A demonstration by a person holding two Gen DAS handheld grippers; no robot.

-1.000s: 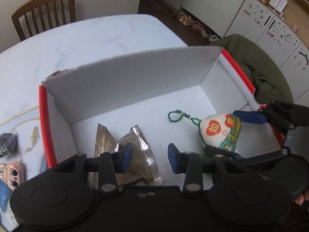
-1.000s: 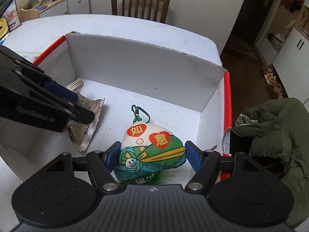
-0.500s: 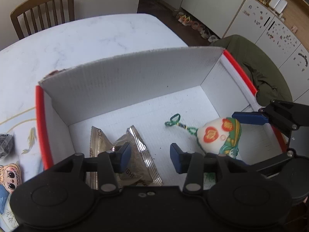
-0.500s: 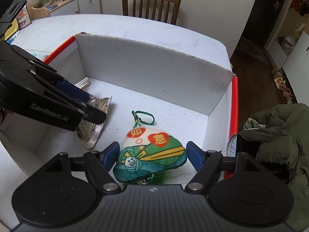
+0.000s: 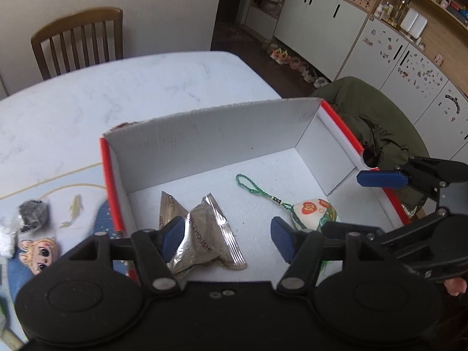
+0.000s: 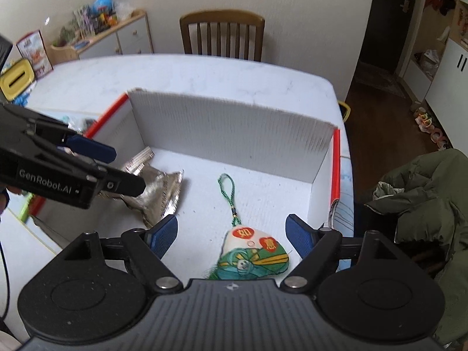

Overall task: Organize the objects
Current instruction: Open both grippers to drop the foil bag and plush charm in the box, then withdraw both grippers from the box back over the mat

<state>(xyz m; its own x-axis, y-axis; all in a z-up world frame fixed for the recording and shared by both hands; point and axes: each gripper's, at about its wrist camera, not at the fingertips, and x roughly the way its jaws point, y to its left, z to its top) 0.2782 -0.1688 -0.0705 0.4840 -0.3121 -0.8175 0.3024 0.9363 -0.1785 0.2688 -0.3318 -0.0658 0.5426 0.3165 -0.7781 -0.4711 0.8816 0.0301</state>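
Observation:
A white cardboard box (image 5: 204, 134) (image 6: 228, 122) with red edges stands on the table. On its floor lie silver foil snack packets (image 5: 201, 234) (image 6: 158, 187) at the left and a white-and-green sachet charm (image 6: 254, 254) (image 5: 313, 210) with a green cord at the right. My left gripper (image 5: 228, 239) hovers open above the foil packets with nothing between its fingers. My right gripper (image 6: 232, 232) is open above the charm, which lies free on the box floor. The right gripper's fingers (image 5: 383, 178) show in the left wrist view.
The white marble table (image 5: 102, 93) carries a black wrapped item (image 5: 33, 210) and a cartoon sticker (image 5: 39, 251) left of the box. Wooden chair (image 6: 222, 35) stands behind the table. A green jacket (image 6: 427, 199) lies on a seat at the right. A yellow box (image 6: 14, 82) sits far left.
My right gripper opened wider and let go of the charm, which now lies on the box floor. Both grippers have risen and drawn back from the box.

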